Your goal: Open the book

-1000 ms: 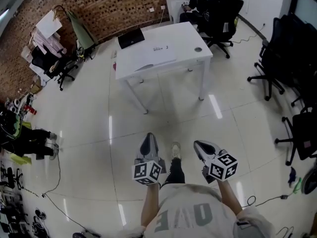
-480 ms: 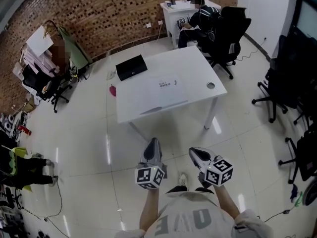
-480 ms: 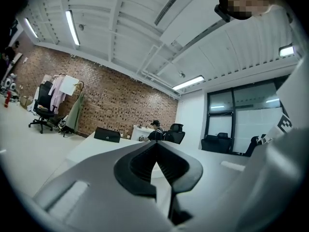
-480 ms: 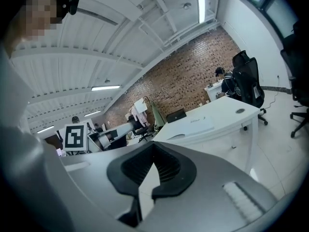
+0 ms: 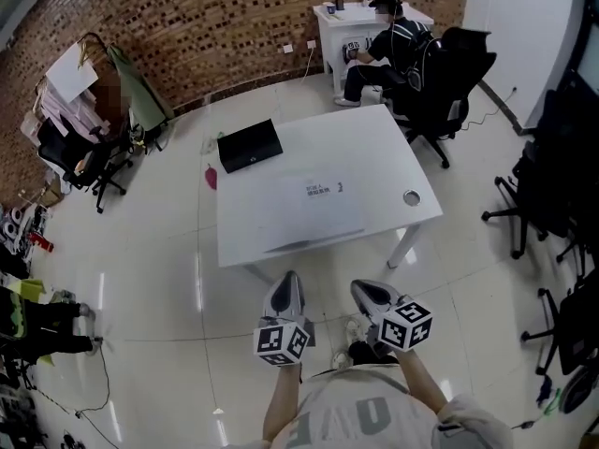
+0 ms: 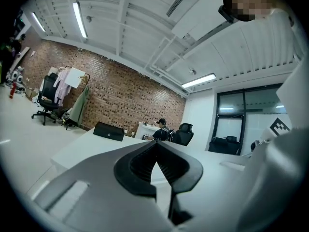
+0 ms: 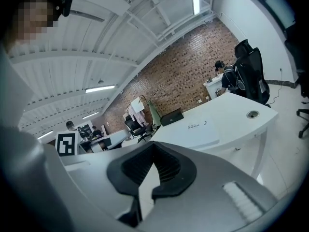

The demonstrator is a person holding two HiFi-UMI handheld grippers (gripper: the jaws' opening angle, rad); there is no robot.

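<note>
Two claws, my left claw [image 5: 288, 288] and my right claw [image 5: 367, 293], are pinched tight with nothing in them. Straight ahead, the flat white book [image 5: 316, 209] lies on the white table [image 5: 393, 157], its long side across me. Both claws look about as near to it.

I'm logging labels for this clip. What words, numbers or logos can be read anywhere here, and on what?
On the white book on the table: a short line of dark print, too small to read.
On the black case: one small pale logo, unreadable.
On the person's shirt: large pale letters, upside down and partly cut off, unreadable.
</note>
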